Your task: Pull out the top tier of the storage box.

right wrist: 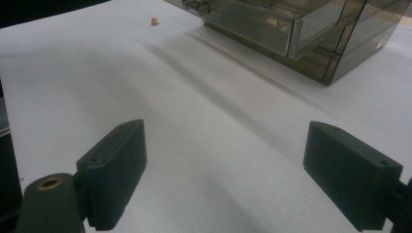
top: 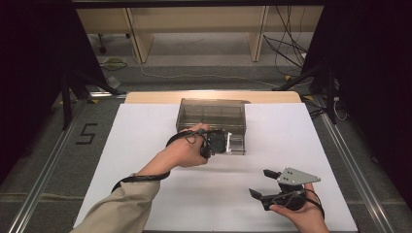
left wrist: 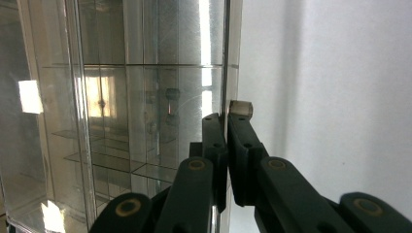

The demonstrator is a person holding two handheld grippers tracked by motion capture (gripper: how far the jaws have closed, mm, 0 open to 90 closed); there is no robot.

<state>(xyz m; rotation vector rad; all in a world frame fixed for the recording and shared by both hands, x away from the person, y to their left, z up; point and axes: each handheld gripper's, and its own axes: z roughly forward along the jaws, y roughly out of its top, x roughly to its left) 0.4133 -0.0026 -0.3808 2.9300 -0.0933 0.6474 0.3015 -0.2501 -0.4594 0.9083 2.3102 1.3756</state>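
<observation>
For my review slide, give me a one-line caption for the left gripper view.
Left gripper shut on the clear drawer front beside its knob, with the white table behind.

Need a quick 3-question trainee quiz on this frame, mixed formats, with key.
1. True or false: the right gripper has its fingers spread wide over bare white table.
2. What is the left gripper closed on? A) a cable B) the front panel of a drawer C) a screwdriver
3. Fill in: the drawer belongs to a clear plastic ___ and stands partly pulled out.

Key: 1 true; 2 B; 3 drawer cabinet
</observation>
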